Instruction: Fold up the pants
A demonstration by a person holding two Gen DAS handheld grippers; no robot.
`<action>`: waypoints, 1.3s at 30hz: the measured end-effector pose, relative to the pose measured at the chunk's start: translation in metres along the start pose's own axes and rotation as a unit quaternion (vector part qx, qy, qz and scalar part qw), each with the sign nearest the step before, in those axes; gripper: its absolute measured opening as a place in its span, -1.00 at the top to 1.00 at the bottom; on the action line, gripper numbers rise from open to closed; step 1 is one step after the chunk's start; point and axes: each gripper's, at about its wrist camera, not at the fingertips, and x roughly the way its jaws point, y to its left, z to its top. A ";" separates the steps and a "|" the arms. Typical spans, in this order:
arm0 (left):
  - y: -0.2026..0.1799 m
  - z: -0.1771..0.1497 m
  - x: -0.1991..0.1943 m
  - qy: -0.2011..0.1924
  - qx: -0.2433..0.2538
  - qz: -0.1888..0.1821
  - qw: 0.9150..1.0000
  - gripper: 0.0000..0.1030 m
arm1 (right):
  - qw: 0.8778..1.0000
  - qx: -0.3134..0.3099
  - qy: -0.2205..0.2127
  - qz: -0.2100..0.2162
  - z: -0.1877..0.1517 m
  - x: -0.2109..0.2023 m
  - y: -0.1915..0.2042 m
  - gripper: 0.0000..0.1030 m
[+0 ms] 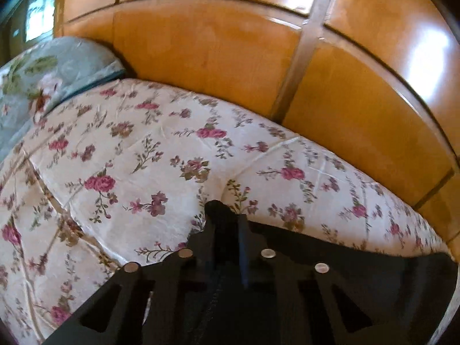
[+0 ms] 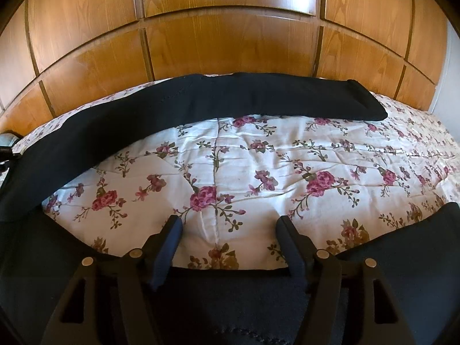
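Black pants [image 2: 230, 97] lie on a floral bedspread [image 2: 258, 166]. One leg stretches across the far side of the bed; the other leg [image 2: 408, 247] runs along the near edge under my right gripper. My right gripper [image 2: 230, 230] is open, its fingers astride the near leg's edge, holding nothing. In the left wrist view my left gripper [image 1: 227, 218] is shut on a bunched bit of the black pants [image 1: 359, 267], which spread out to the right below it.
A glossy wooden wardrobe [image 2: 230, 37] stands right behind the bed, also in the left wrist view [image 1: 230, 51]. A pale blue floral pillow [image 1: 43, 77] lies at the left end of the bed. A window [image 1: 37, 14] shows far left.
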 end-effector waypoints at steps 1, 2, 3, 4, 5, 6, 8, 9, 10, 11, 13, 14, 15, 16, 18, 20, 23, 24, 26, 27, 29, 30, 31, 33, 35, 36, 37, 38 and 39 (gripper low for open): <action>-0.002 -0.001 -0.009 -0.014 0.007 0.003 1.000 0.79 | 1.000 0.000 0.000 0.000 0.000 0.000 0.000 -0.33; -0.004 -0.002 -0.022 -0.033 0.015 0.003 0.999 0.79 | 1.000 0.000 0.000 0.000 0.000 0.000 0.000 -0.33; -0.006 -0.003 -0.033 -0.046 0.020 0.000 0.999 0.80 | 1.000 -0.001 0.000 -0.001 0.000 0.000 0.000 -0.33; -0.007 -0.006 -0.047 -0.060 0.024 -0.008 0.998 0.81 | 1.000 -0.001 0.000 -0.001 0.000 0.000 0.000 -0.33; -0.008 -0.008 -0.061 -0.070 0.026 -0.019 0.997 0.81 | 1.000 -0.001 0.000 -0.001 0.000 0.000 -0.001 -0.33; -0.007 -0.009 -0.072 -0.078 0.025 -0.028 0.996 0.81 | 1.000 -0.002 0.000 -0.001 0.000 0.000 -0.001 -0.34; -0.003 -0.015 -0.104 -0.098 0.015 -0.058 0.993 0.82 | 1.000 -0.002 0.000 -0.001 0.000 0.000 -0.001 -0.33; 0.001 -0.019 -0.118 -0.106 0.006 -0.071 0.992 0.82 | 1.000 -0.002 0.000 -0.001 0.000 0.000 -0.001 -0.34; 0.007 -0.024 -0.134 -0.113 -0.008 -0.088 0.990 0.82 | 1.000 -0.002 0.000 -0.001 0.000 0.000 -0.002 -0.34; 0.014 -0.032 -0.151 -0.121 -0.024 -0.104 0.987 0.82 | 1.000 -0.002 0.000 -0.001 0.000 0.001 -0.001 -0.34; 0.030 -0.051 -0.182 -0.134 -0.063 -0.136 0.980 0.83 | 1.000 -0.002 0.000 -0.001 0.000 0.001 -0.002 -0.34; 0.036 -0.060 -0.193 -0.138 -0.076 -0.147 0.977 0.83 | 1.000 -0.002 0.001 -0.001 0.000 0.000 -0.002 -0.34; 0.043 -0.074 -0.205 -0.142 -0.092 -0.159 0.973 0.83 | 1.000 -0.002 0.001 -0.002 0.000 0.000 -0.002 -0.34; 0.048 -0.084 -0.214 -0.141 -0.102 -0.167 0.970 0.83 | 1.000 -0.002 0.002 -0.002 0.000 0.000 -0.002 -0.35; 0.058 -0.114 -0.231 -0.143 -0.120 -0.179 0.966 0.83 | 1.000 -0.002 0.002 -0.002 0.001 0.000 -0.001 -0.35; 0.067 -0.140 -0.240 -0.143 -0.131 -0.186 0.963 0.83 | 1.000 -0.002 0.003 -0.002 0.001 -0.001 -0.001 -0.36; 0.076 -0.177 -0.240 -0.130 -0.146 -0.183 0.963 0.83 | 1.000 0.000 0.003 -0.001 0.001 -0.001 -0.001 -0.37; 0.079 -0.186 -0.237 -0.125 -0.153 -0.184 0.963 0.83 | 1.000 0.001 0.003 -0.001 0.001 -0.001 -0.002 -0.37; 0.086 -0.204 -0.222 -0.101 -0.176 -0.182 0.962 0.83 | 1.000 0.002 0.007 -0.001 0.001 -0.001 -0.003 -0.38; 0.089 -0.212 -0.215 -0.091 -0.187 -0.180 0.961 0.83 | 1.000 0.002 0.010 -0.003 0.001 -0.002 -0.003 -0.39; 0.092 -0.224 -0.203 -0.076 -0.199 -0.177 0.961 0.83 | 1.000 -0.003 0.022 -0.016 0.006 -0.006 -0.001 -0.38; 0.092 -0.229 -0.199 -0.074 -0.201 -0.176 0.961 0.83 | 1.000 -0.003 0.022 -0.018 0.011 -0.011 0.001 -0.38; 0.092 -0.235 -0.196 -0.077 -0.198 -0.176 0.961 0.83 | 1.000 0.003 0.015 -0.014 0.017 -0.017 0.002 -0.38; 0.089 -0.239 -0.197 -0.089 -0.181 -0.172 0.964 0.83 | 0.999 0.026 -0.016 0.020 0.034 -0.036 0.006 -0.38; 0.086 -0.242 -0.199 -0.097 -0.162 -0.164 0.968 0.83 | 0.997 0.040 -0.035 0.062 0.056 -0.048 0.016 -0.38; 0.086 -0.241 -0.198 -0.099 -0.159 -0.164 0.969 0.83 | 0.995 0.043 -0.034 0.083 0.067 -0.049 0.023 -0.38; 0.087 -0.242 -0.197 -0.101 -0.159 -0.166 0.968 0.82 | 0.993 0.047 -0.028 0.100 0.079 -0.047 0.030 -0.38; 0.088 -0.243 -0.197 -0.102 -0.160 -0.169 0.967 0.82 | 0.992 0.054 -0.020 0.117 0.093 -0.042 0.038 -0.38; 0.087 -0.243 -0.197 -0.102 -0.159 -0.170 0.967 0.82 | 0.990 0.060 -0.011 0.124 0.104 -0.036 0.045 -0.38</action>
